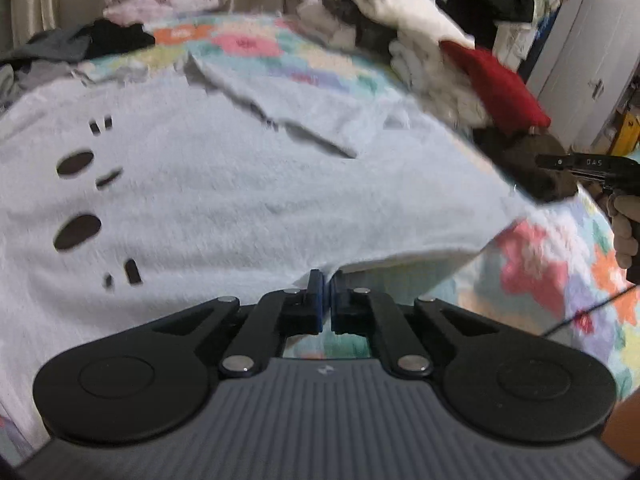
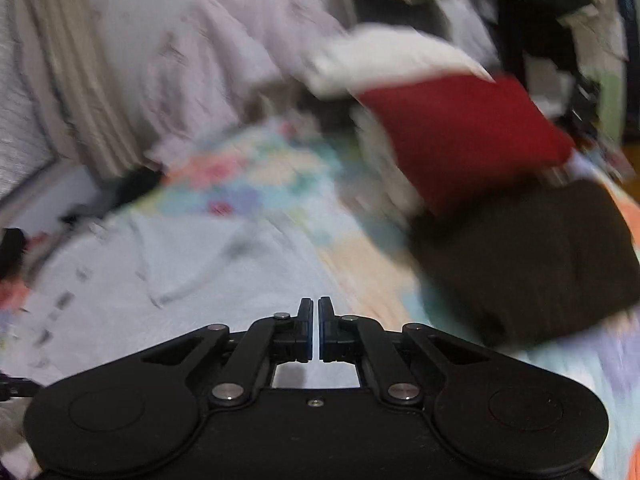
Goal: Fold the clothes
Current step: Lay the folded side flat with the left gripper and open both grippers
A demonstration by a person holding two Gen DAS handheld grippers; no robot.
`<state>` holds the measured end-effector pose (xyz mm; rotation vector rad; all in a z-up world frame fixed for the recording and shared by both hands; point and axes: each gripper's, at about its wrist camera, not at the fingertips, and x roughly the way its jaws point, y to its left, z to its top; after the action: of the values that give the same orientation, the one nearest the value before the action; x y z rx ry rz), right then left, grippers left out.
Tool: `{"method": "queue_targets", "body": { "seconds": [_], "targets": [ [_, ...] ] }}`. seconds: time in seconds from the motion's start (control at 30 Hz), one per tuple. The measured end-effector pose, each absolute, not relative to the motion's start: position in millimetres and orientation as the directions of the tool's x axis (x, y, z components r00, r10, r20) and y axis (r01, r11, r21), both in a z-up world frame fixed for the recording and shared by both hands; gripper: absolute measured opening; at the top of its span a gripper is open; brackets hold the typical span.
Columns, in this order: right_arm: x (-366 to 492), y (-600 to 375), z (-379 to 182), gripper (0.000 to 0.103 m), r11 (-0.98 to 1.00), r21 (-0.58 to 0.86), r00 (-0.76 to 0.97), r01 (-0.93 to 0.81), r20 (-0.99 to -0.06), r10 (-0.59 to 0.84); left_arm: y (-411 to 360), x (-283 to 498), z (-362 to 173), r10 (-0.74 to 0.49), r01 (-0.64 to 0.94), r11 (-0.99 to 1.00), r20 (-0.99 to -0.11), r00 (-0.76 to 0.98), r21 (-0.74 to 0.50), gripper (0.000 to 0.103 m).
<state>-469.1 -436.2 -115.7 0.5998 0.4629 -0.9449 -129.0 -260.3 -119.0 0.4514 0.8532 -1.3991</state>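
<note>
A pale fluffy garment (image 1: 240, 184) with dark oval marks lies spread over a flowered bedspread (image 1: 532, 268). One sleeve (image 1: 288, 96) is folded in across its top. My left gripper (image 1: 326, 280) is at the garment's near hem, shut on the edge, which is lifted slightly to the right of the fingers. My right gripper (image 1: 538, 162) shows side-on at the right edge, held by a hand (image 1: 624, 224), close to a dark brown garment (image 1: 536, 168). In the blurred right wrist view, the right gripper (image 2: 319, 308) is shut above the pale garment (image 2: 168, 280), with nothing seen between its fingers.
Along the bed's right side lies a heap with a red garment (image 1: 496, 84) (image 2: 460, 132), white clothes (image 1: 400, 4) and a folded dark brown garment (image 2: 528, 264). Dark clothes (image 1: 100, 40) lie at the far left. A white cupboard (image 1: 580, 68) stands at the right.
</note>
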Motion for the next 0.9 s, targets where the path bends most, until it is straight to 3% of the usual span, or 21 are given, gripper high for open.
{"method": "queue_targets", "body": {
  "seconds": [0.1,0.3,0.4,0.5,0.6,0.67,0.8,0.9],
  "targets": [
    [-471,-427,-123,0.012,0.452,0.306,0.538,0.838,-0.608,-0.584,-263,-139,-131,-0.615,0.982,0.145,-0.788,-0.008,-0.124,0.003],
    [-397,-405,-125,0.019,0.744,0.307,0.735,0.594,-0.583,-0.346,-260,-137,-128,-0.635,0.974,0.175,-0.773,0.001,-0.143,0.003],
    [-359,-395,-126,0.04,0.849,0.303,0.795,0.434,-0.572,-0.202,-258,-129,-123,-0.658,0.962,0.2,-0.753,-0.011,-0.189,0.004],
    [-324,-383,-127,0.043,0.918,0.292,0.824,0.267,-0.563,-0.06,-255,-114,-115,-0.662,0.931,0.267,-0.749,-0.011,-0.249,0.009],
    [-298,-363,-130,0.043,0.953,0.256,0.824,0.164,-0.566,0.011,-237,-107,-97,-0.668,0.912,0.304,-0.744,-0.001,-0.274,0.022],
    [-282,-350,-132,0.044,0.968,0.232,0.82,0.093,-0.57,0.058,-214,-106,-82,-0.658,0.902,0.366,-0.749,0.078,-0.227,0.053],
    [-249,-324,-135,0.044,0.981,0.188,0.802,-0.048,-0.578,0.15,-165,-87,-73,-0.532,0.844,0.528,-0.812,0.239,-0.098,0.059],
    [-233,-308,-135,0.046,0.974,0.191,0.788,-0.118,-0.578,0.209,-134,-66,-80,-0.498,0.777,0.61,-0.838,0.225,-0.154,0.059]
  ]
}}
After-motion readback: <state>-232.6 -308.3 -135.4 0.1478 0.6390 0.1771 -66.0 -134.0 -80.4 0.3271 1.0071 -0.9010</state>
